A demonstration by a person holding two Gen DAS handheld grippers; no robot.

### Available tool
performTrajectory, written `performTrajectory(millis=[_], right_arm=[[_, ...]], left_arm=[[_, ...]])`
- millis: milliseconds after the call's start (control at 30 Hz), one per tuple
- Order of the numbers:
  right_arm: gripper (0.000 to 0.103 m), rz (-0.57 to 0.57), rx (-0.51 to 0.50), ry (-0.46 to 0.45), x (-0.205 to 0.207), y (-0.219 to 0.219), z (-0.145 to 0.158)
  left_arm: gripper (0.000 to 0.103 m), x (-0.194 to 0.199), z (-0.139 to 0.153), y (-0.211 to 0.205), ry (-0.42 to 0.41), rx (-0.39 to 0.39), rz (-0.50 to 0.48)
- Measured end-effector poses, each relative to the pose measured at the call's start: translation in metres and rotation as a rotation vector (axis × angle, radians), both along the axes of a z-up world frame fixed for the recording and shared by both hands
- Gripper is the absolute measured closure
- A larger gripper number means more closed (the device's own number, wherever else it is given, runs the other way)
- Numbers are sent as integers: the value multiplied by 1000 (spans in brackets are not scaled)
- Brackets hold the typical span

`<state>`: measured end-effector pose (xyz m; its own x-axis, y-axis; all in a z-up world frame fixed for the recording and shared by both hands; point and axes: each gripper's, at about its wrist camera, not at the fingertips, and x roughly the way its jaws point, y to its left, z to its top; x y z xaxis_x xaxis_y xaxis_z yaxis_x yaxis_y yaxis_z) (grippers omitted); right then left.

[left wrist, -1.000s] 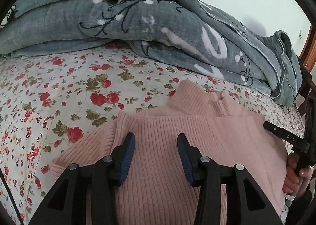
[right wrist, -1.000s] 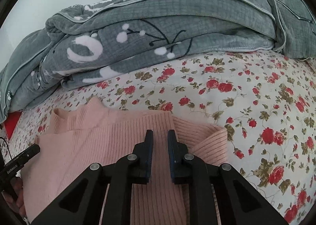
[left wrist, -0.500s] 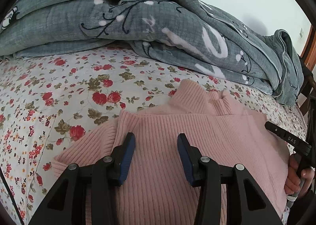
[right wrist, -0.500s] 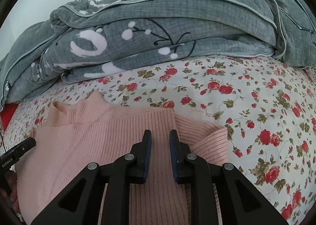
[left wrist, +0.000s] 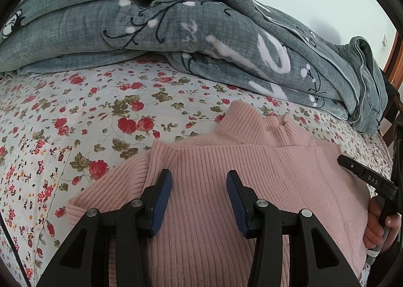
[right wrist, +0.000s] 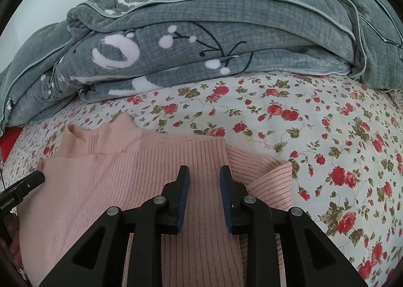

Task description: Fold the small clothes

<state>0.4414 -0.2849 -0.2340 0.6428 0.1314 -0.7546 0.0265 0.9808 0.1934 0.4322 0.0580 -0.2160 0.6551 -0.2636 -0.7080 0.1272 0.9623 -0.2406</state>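
Observation:
A pink ribbed sweater (left wrist: 252, 166) lies flat on the flowered bedsheet (left wrist: 75, 115), collar away from me and both sleeves folded in over the body. My left gripper (left wrist: 199, 176) hovers open over the sweater's left half, near the folded sleeve (left wrist: 113, 186), with only flat knit showing between its blue pads. My right gripper (right wrist: 204, 171) is over the right half of the sweater (right wrist: 126, 181), beside the folded right sleeve (right wrist: 267, 173). Its jaws are opening and nothing is pinched between them.
A bulky grey-blue blanket (left wrist: 176, 35) is heaped along the far side of the bed (right wrist: 226, 42). A hand (left wrist: 375, 226) holds the right gripper's handle at the right edge of the left wrist view. Wooden furniture (left wrist: 395, 60) stands far right.
The right gripper's jaws have spread from a narrow slit to a clear gap above the sweater. The left gripper keeps the same gap and place.

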Motion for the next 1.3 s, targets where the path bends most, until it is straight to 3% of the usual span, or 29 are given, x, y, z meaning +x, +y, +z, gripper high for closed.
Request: performTrajectory(millis=[600,833,1033,1233,1300], right_arm=[[66,22,24,-21,-4,0,4],[61,30,41,-75,-12,-1,11],[60,47,28,-144,-22,3,21],[57,95,-40,-299,-49,20,52],[52,136,-63,-347,-63,33,67]], left_arm=[[53,-9,7,-3,-43,11,1],[52,-11,10,9,-63,-68,23],[50,-15,14,12,-90,-94,37],[49,-17,15,17,-101,-127,47],[49,-18,17,19,-112,-135,53]])
